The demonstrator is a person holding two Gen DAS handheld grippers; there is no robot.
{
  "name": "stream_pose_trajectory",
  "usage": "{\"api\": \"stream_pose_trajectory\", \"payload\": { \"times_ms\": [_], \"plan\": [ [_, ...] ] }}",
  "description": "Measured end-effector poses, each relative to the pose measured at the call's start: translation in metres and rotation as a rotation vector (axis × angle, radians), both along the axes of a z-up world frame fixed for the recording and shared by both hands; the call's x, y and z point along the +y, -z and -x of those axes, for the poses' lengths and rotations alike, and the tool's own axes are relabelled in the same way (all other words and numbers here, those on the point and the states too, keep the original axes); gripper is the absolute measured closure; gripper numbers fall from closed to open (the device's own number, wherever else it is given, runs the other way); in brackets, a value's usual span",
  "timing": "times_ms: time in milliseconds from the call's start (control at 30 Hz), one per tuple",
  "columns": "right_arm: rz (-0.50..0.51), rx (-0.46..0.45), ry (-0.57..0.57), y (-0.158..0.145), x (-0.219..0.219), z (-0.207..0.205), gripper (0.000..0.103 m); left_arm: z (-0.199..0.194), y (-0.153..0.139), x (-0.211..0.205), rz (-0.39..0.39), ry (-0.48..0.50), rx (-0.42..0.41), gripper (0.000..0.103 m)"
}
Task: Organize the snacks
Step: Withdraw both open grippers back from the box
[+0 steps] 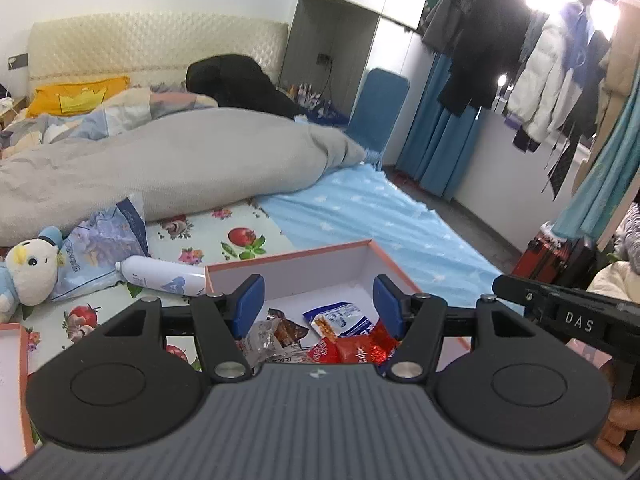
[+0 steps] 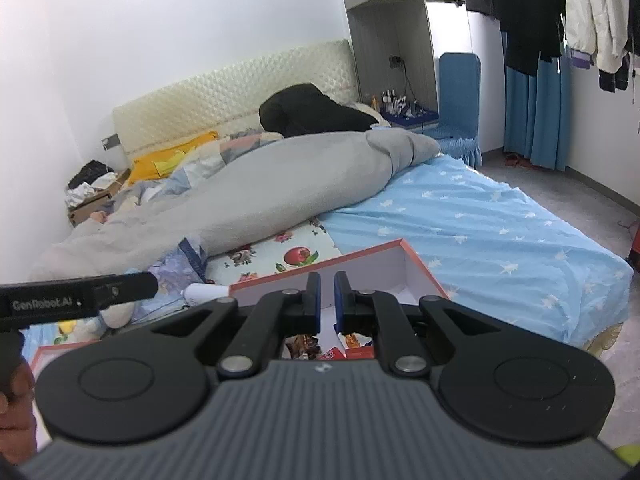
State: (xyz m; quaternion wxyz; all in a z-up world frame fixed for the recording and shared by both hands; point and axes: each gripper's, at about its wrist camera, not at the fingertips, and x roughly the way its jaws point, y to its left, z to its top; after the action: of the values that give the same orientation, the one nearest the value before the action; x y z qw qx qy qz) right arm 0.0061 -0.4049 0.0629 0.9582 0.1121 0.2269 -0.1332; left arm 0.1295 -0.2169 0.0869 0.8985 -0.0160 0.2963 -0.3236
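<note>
Box [image 1: 288, 268] on bed holds snack packets [image 1: 344, 340]. Left claw [image 1: 318, 304] above box, jaws wide apart, empty. Right claw [image 2: 327, 300] above box, nearly closed, empty.

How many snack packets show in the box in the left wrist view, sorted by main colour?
Partly hidden by the left gripper, inside the box:
Red packets: 2
Blue-and-white packet: 1
Clear packet: 1
Brown packet: 1
Total: 5 that I can separate; more may lie under the gripper.
</note>
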Motion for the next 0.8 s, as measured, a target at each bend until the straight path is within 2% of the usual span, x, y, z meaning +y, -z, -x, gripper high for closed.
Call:
{"api": "stream_pose_trajectory", "payload": {
  "times_ms": [167,267,433,733,800],
  "plan": [
    [0.012,-0.013,0.000,-0.001,0.017,0.027,0.094,0.034,-0.009,0.020,0.023,0.014,-0.026,0.037],
    [0.040,-0.008,-0.005,0.000,0.032,0.045,0.094,0.056,-0.006,0.029,0.019,0.022,-0.040,0.037],
    [0.005,-0.009,-0.003,0.008,0.043,0.068,0.093,0.084,0.005,0.042,0.027,0.026,-0.028,0.037],
    [0.013,-0.029,-0.001,0.025,0.060,0.090,0.093,0.112,0.024,0.063,0.022,0.011,-0.026,0.036],
    [0.041,-0.030,0.007,0.030,0.063,0.090,0.092,0.114,0.028,0.065,0.022,0.003,-0.035,0.036]
  ]
}}
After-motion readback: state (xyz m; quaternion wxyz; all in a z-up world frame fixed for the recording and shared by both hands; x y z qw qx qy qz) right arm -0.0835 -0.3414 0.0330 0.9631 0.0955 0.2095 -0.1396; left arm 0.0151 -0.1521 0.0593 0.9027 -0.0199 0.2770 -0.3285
